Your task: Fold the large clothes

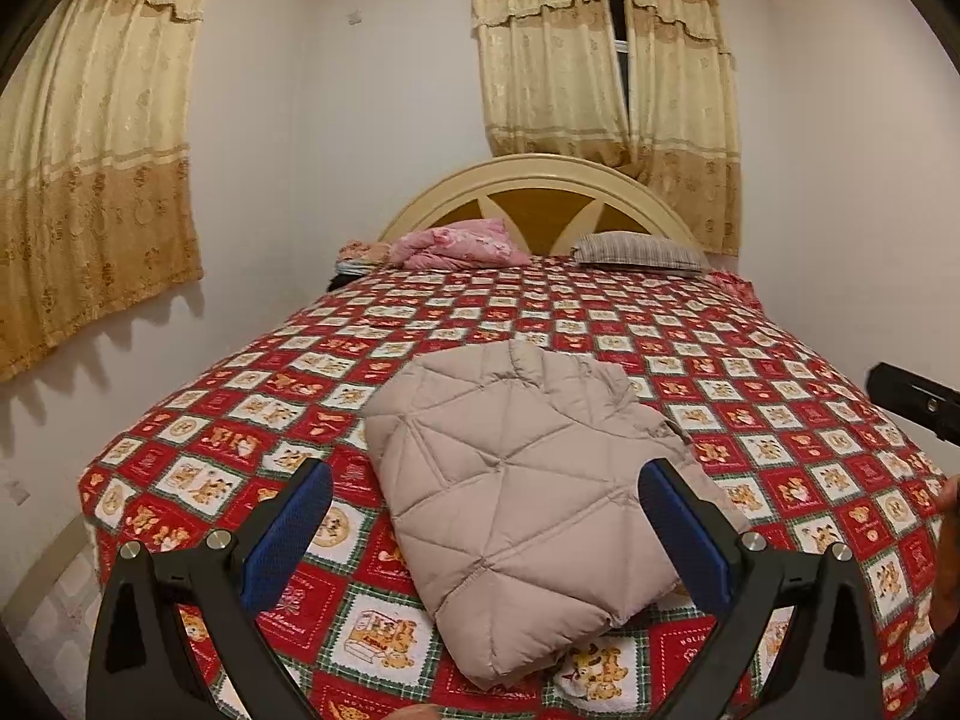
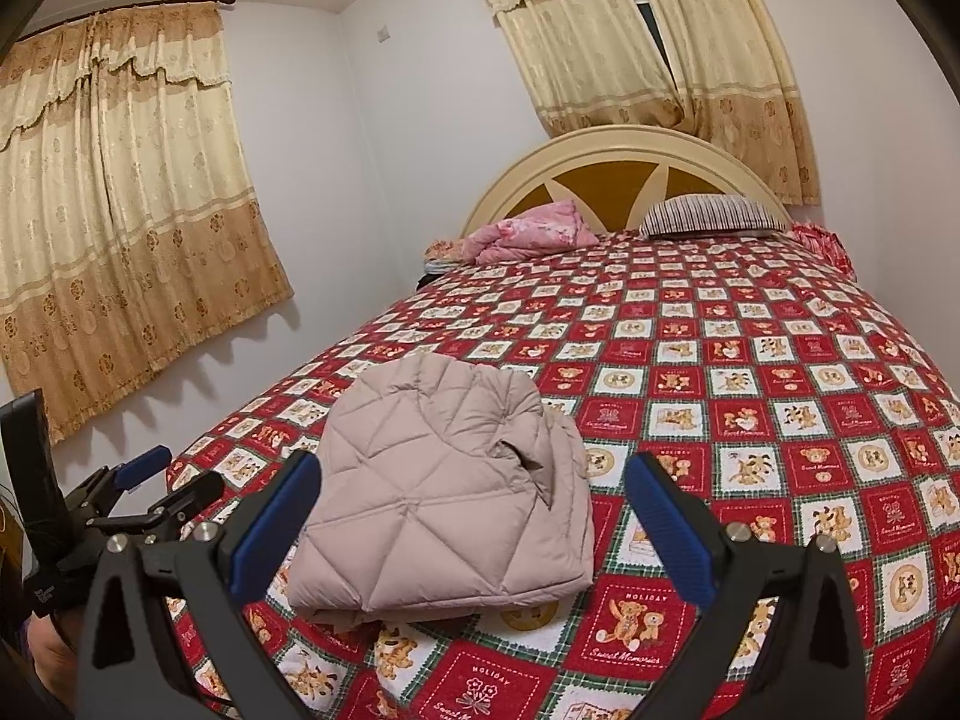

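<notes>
A beige quilted puffer jacket (image 1: 516,492) lies folded into a compact rectangle near the foot of the bed (image 1: 750,360); it also shows in the right wrist view (image 2: 444,498). My left gripper (image 1: 486,474) is open and empty, raised above and in front of the jacket, apart from it. My right gripper (image 2: 471,468) is open and empty, also held back from the jacket. The left gripper shows at the left edge of the right wrist view (image 2: 174,480), and part of the right gripper at the right edge of the left wrist view (image 1: 912,396).
The bed has a red teddy-bear patchwork cover (image 2: 750,390). A pink bundle (image 1: 462,243) and a striped pillow (image 1: 642,252) lie by the cream headboard (image 1: 540,174). Curtains (image 1: 90,180) hang on the left wall and behind the headboard. White walls close in on the bed's left.
</notes>
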